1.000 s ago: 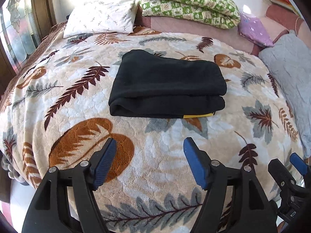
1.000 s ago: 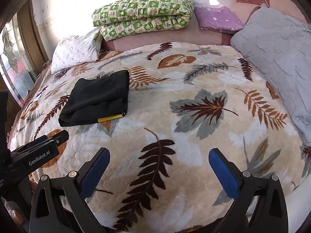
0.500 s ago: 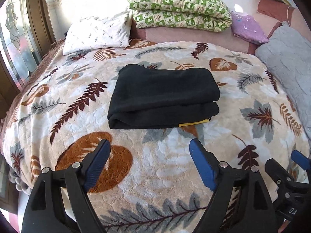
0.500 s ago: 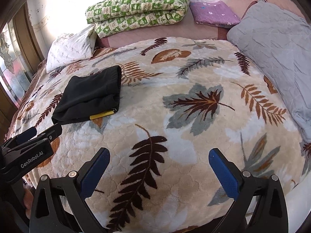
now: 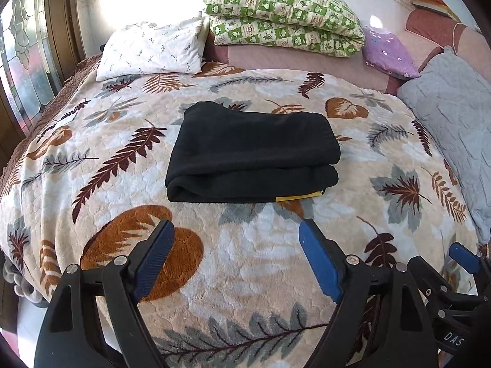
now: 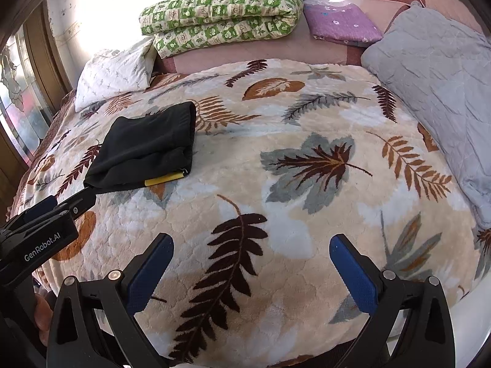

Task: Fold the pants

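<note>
Bedding with a leaf print carries the pants (image 5: 251,153), folded into a thick stack at mid-bed. Both the left gripper (image 5: 236,257) and right gripper (image 6: 251,273) are spread and empty, well short of it. Were the stack nudged, its soft top layer could be slid off.

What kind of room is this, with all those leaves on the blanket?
Most likely a bedroom. There is a big bed under a leaf-print blanket, a white pillow at its head, and a folded green quilt stacked beside the pillow. Folded black pants lie on the blanket.
</note>
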Action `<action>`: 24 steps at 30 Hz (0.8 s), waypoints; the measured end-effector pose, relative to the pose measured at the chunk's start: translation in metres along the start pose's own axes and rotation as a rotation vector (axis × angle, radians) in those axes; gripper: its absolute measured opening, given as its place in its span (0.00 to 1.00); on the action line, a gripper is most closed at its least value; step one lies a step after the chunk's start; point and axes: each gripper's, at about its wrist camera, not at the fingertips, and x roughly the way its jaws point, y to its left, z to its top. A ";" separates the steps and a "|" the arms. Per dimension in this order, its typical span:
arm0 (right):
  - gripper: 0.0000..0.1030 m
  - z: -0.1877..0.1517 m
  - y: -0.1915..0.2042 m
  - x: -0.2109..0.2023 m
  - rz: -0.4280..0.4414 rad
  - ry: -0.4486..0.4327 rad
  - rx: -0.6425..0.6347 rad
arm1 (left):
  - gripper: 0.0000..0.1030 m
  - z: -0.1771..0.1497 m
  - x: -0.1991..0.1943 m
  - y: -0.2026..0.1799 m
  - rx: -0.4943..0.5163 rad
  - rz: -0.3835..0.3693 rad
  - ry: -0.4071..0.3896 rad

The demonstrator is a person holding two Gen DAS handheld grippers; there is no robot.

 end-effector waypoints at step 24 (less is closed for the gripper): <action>0.99 0.000 0.000 0.002 0.006 0.013 -0.007 | 0.82 0.002 0.003 0.005 -0.047 -0.042 0.023</action>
